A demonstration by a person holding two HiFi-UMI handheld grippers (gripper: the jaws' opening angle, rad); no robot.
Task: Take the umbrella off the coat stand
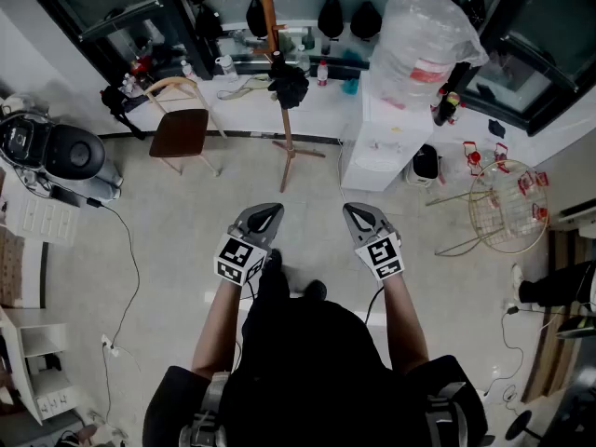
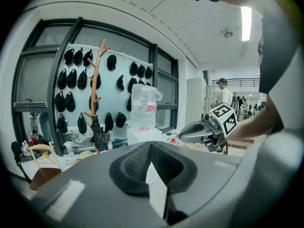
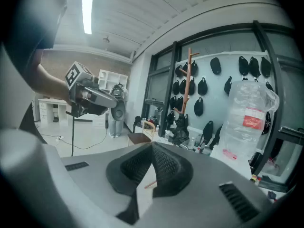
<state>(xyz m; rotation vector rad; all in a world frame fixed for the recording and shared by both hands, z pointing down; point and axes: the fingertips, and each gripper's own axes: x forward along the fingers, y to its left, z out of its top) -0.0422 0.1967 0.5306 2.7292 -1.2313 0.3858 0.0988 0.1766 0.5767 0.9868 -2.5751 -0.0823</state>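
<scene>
A wooden coat stand (image 1: 282, 110) rises from the floor by the far wall. A black folded umbrella (image 1: 289, 82) hangs on it about halfway up. In the left gripper view the stand (image 2: 98, 80) is left of centre, with the umbrella (image 2: 100, 137) low on its pole. The right gripper view shows the same stand (image 3: 189, 75) and umbrella (image 3: 180, 132) ahead. My left gripper (image 1: 268, 212) and right gripper (image 1: 358, 214) are side by side in front of my body, well short of the stand. Both are shut and hold nothing.
A wooden chair (image 1: 182, 130) stands left of the coat stand. A white water dispenser (image 1: 386, 138) with a large clear bottle (image 1: 419, 40) is on its right. A gold wire table (image 1: 507, 203) is at the far right, and a cable (image 1: 130, 268) trails over the floor on the left.
</scene>
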